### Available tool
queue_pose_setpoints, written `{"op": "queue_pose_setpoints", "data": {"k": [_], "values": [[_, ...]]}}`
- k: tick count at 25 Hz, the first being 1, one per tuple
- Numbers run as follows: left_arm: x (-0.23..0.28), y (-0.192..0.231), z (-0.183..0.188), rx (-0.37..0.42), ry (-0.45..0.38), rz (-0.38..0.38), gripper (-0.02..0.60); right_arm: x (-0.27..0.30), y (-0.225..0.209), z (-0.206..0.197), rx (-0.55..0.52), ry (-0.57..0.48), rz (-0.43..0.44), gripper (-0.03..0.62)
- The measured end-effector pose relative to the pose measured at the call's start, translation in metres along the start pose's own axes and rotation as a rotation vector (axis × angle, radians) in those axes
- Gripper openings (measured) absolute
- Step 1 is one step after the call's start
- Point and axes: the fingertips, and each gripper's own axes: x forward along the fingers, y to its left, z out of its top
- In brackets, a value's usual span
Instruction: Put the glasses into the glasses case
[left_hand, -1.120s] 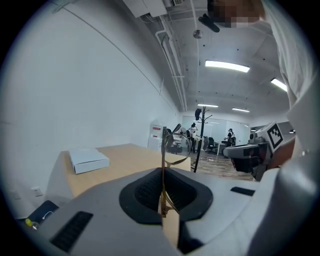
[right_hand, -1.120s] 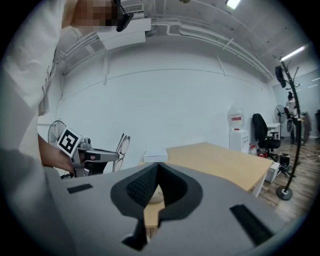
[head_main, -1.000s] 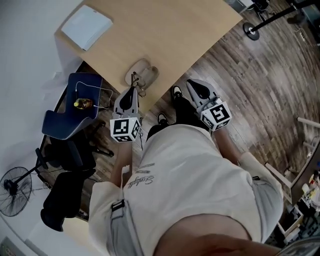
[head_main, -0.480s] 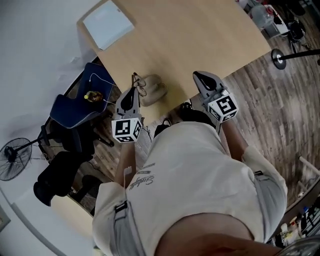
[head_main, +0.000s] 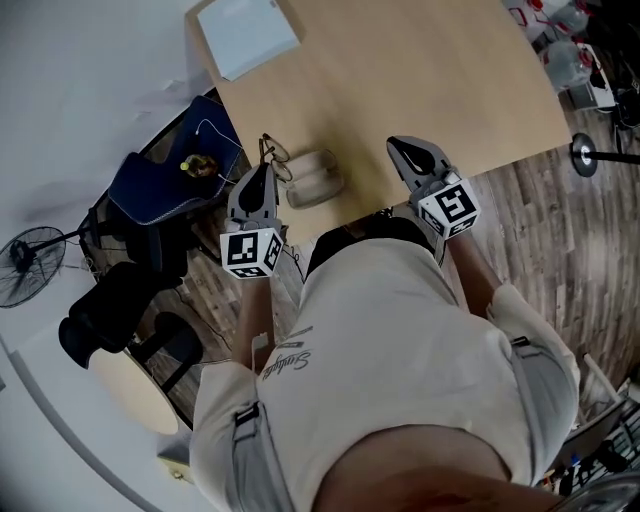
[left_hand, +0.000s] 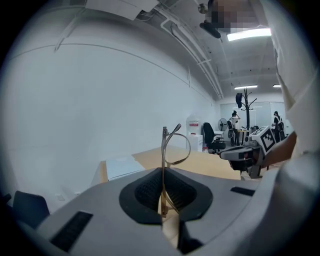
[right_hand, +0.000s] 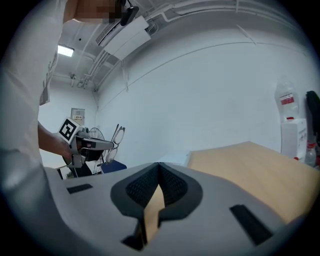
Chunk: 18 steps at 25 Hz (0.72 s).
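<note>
Light wood tabletop (head_main: 400, 90), with a white sheet (head_main: 247, 30) at its far left corner. Wood-plank floor (head_main: 560, 230) on the right. Plain white wall (left_hand: 100, 100) on the left. By it stand a blue chair (head_main: 160, 200), a black office chair (head_main: 110, 320) and a standing fan (head_main: 25, 265). Ceiling strip lights (left_hand: 248, 34) are lit. Coat stand (left_hand: 245, 106) and water dispenser (left_hand: 194, 131) far off.
</note>
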Motion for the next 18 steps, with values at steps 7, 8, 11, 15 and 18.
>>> {"op": "queue_pose_setpoints", "data": {"k": [7,8,11,15,18], "values": [[0.001,0.020,0.001,0.001,0.007,0.012,0.021,0.025,0.001,0.002,-0.008,0.005,0.030,-0.005],[0.001,0.021,0.001,0.003,0.005,0.005,0.021,0.027,0.002,0.004,-0.013,0.004,0.029,-0.005],[0.000,0.026,0.001,0.011,0.001,-0.013,0.021,0.034,0.009,0.013,-0.020,-0.008,0.025,-0.005],[-0.002,0.033,0.003,0.022,-0.012,-0.028,0.021,0.038,0.022,0.023,-0.038,-0.013,0.024,-0.005],[-0.006,0.041,0.007,0.024,-0.029,-0.036,0.021,0.042,0.033,0.030,-0.059,-0.011,0.027,-0.005]]}}
